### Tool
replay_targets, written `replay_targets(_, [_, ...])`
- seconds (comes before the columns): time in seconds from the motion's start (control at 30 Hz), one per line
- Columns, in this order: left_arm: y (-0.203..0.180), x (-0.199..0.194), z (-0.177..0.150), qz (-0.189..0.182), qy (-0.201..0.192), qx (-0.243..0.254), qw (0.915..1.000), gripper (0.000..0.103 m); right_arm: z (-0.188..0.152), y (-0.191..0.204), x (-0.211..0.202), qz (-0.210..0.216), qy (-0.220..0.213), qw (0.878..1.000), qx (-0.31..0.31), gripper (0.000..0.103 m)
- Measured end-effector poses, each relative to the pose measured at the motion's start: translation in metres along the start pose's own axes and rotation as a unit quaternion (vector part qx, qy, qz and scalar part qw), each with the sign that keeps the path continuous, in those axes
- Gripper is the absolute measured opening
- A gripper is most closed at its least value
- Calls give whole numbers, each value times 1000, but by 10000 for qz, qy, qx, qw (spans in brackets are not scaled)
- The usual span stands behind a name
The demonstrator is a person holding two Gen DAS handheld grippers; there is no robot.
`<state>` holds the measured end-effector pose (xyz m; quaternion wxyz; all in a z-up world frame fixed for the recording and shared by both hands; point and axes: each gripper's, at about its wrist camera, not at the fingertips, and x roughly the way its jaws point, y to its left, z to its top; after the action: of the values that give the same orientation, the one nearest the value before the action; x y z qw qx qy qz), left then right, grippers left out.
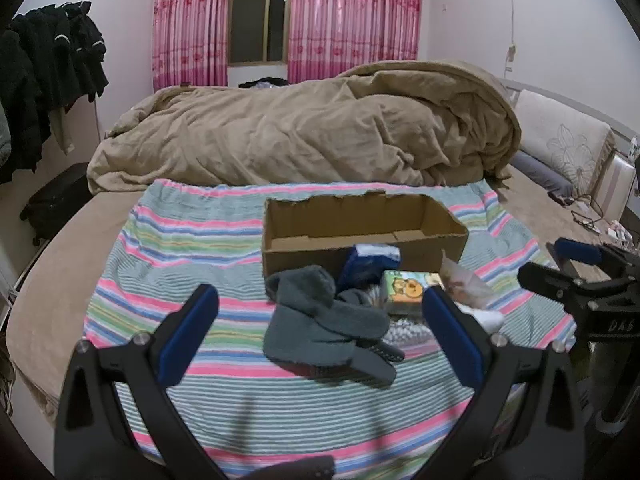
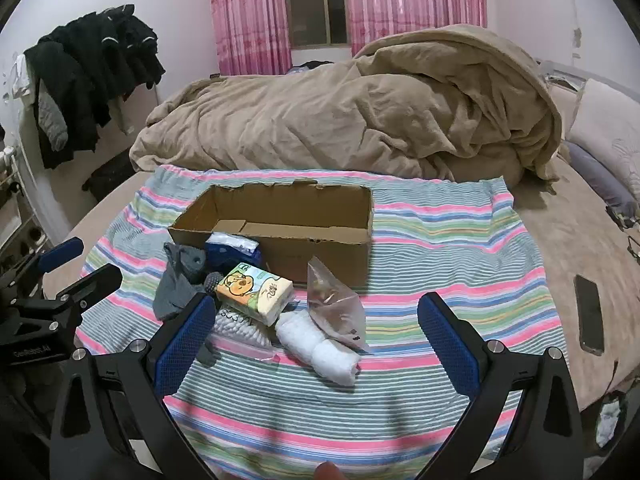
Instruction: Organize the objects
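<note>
Left gripper (image 1: 320, 332) jaws wide, empty; grey socks (image 1: 320, 320) dead ahead between them, long axis crosswise. Right gripper (image 2: 316, 336) likewise agape, empty.

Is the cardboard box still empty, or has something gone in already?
Empty as far as shown: the cardboard box shows only bare floor and walls in both views; its near inside corner is hidden.

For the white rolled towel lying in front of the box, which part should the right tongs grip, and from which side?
Probably the middle of the white rolled towel, coming from above with the right tongs, one finger on each long side. The roll lies flat and slanted on the striped cloth, and its near side is free; the clear plastic bag touches its far side.
</note>
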<state>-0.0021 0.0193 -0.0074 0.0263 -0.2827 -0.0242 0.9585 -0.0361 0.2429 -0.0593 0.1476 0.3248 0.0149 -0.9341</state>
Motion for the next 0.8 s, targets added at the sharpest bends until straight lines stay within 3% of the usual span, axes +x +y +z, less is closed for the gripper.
replay_targets(0.8, [8,-5,2,-29,-71,-116,9999,102,2,2,9,5,34,10000,2,103])
